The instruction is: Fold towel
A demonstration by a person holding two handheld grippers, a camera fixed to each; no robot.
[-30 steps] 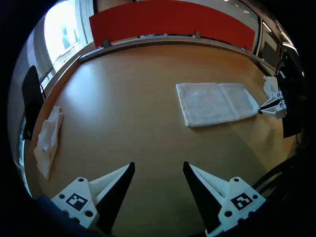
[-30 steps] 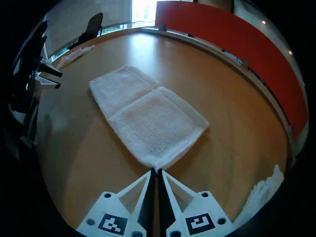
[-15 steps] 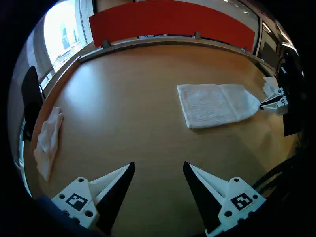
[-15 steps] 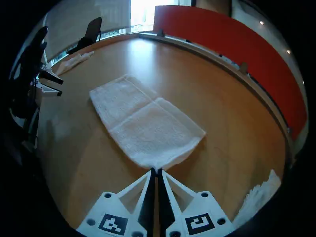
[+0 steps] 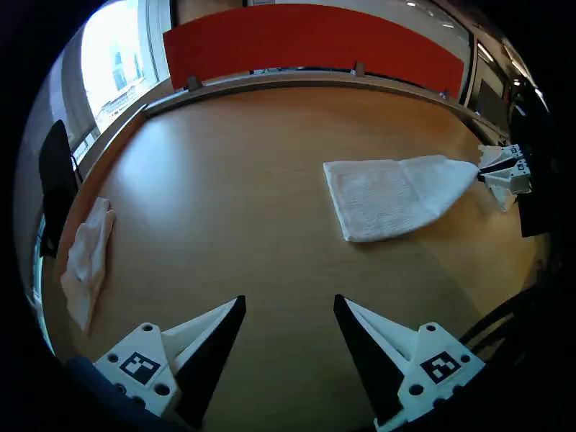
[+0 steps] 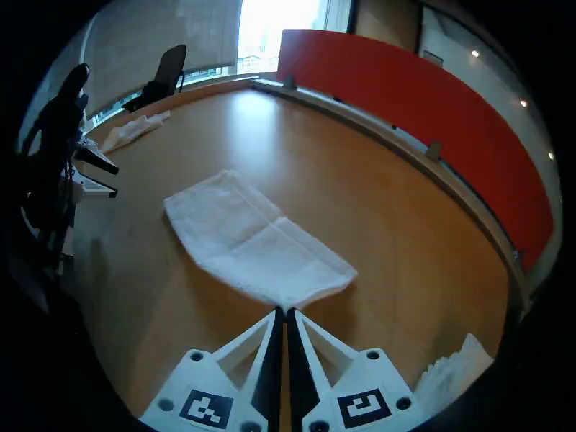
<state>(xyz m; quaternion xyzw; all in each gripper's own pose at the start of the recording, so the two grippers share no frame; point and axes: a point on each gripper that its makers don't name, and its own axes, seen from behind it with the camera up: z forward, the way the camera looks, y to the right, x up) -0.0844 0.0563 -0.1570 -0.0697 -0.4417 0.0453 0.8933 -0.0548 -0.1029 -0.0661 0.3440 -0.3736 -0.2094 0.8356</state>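
The right tongs (image 6: 286, 311) pinch a corner of the white folded terry towel (image 6: 245, 241), holding it off the wooden tabletop (image 5: 216, 180); the left tongs (image 5: 289, 301) gape open, well apart from the towel.

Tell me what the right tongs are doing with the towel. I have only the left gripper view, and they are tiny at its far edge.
Observer: In the right gripper view, the right tongs are shut on the near corner of the towel, with both fingers pressing it.
Operator: Report what lies beside those tongs.
Observer: A crumpled white cloth lies on the table to their right, apart from the towel.
Operator: Describe my left tongs as seen from there.
Observer: The left tongs are open at the table's left edge, pointing toward the towel and well clear of it.
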